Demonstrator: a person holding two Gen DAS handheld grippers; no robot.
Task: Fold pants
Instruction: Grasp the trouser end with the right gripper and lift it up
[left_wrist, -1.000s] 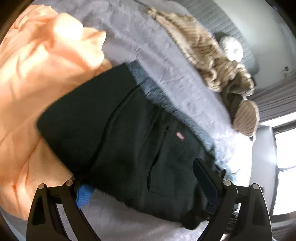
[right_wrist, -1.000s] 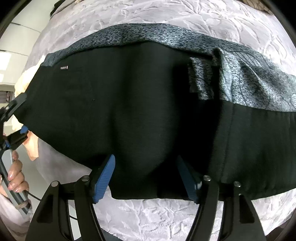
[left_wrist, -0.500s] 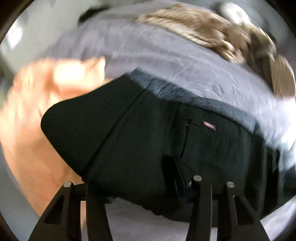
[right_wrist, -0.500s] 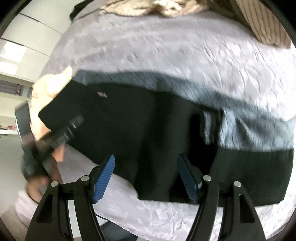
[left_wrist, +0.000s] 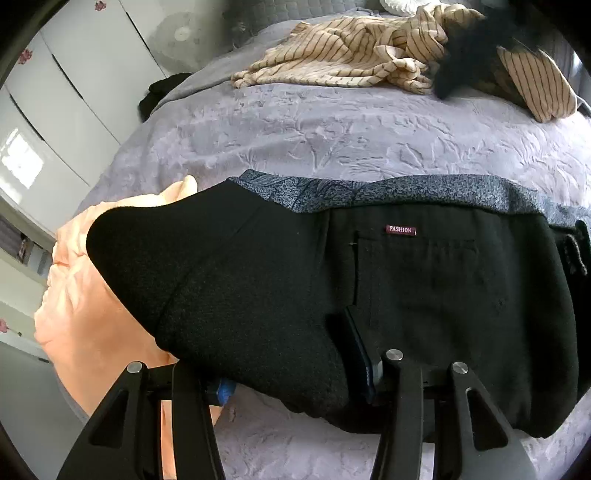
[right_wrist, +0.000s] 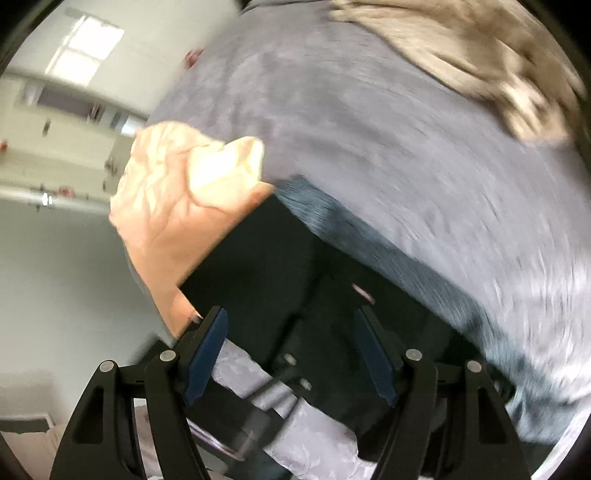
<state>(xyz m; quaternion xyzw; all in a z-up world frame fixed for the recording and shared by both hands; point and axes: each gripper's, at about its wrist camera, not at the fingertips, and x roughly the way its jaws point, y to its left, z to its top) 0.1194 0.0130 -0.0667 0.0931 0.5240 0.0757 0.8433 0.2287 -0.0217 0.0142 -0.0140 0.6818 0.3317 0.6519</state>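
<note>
Black pants (left_wrist: 369, 295) with a small red "FASHION" tag lie folded lengthwise on a lavender bedspread (left_wrist: 332, 129), a grey patterned layer showing along their far edge. My left gripper (left_wrist: 291, 354) is open, its fingers straddling the near edge of the pants by the seat; the left finger is under the fabric. In the blurred right wrist view the pants (right_wrist: 295, 277) lie ahead of my right gripper (right_wrist: 291, 354), which is open and empty above their near edge. The left gripper's body (right_wrist: 258, 417) shows below it.
An orange garment (left_wrist: 92, 314) lies at the left end of the pants, over the bed's edge; it also shows in the right wrist view (right_wrist: 177, 214). A tan striped garment (left_wrist: 369, 48) and a dark item lie at the far side. White wardrobes (left_wrist: 55, 110) stand left.
My right gripper has swung left toward the waist end, its view now blurred. My left gripper has narrowed and settled at the pants' near edge, its view now level.
</note>
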